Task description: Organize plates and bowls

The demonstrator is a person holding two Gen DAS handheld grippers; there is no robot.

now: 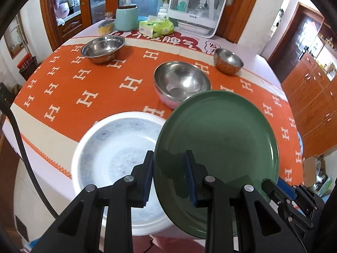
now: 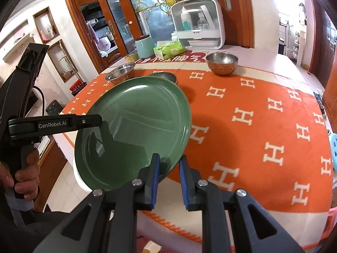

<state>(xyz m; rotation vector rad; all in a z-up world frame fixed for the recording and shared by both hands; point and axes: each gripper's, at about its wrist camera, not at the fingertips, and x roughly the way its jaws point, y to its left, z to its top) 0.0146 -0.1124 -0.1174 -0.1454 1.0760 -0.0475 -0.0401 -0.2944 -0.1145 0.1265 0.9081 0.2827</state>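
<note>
Above the near edge of the orange-patterned tablecloth (image 1: 101,92), I hold the green plate (image 1: 217,147) tilted in the air between both grippers: the left gripper (image 1: 168,177) is clamped on its near-left rim with one blue pad on each face, and the right gripper (image 2: 168,181) pinches the near-right rim the same way. The plate hangs partly over the white patterned plate (image 1: 118,145), which lies flat near the table edge, its rim close to the drop. Beyond stand three steel bowls: a wide bowl (image 1: 182,82) just behind the green plate, a shallower bowl (image 1: 103,47) far left, and a small bowl (image 1: 228,61) far right. The risks I see are plain. Both grips bite only a narrow strip of glazed rim, so any pull of one hand against the other could let the plate twist out and fall onto the white plate, chipping both. If I lower it off-centre, it may land on the white plate's rim, rock, and nudge that plate toward the edge. The far rim of the green plate sits near the wide bowl, and a careless swing forward could strike it. A tissue pack (image 1: 157,28) and a mint-green jar (image 1: 126,19) stand well clear at the far side.
</note>
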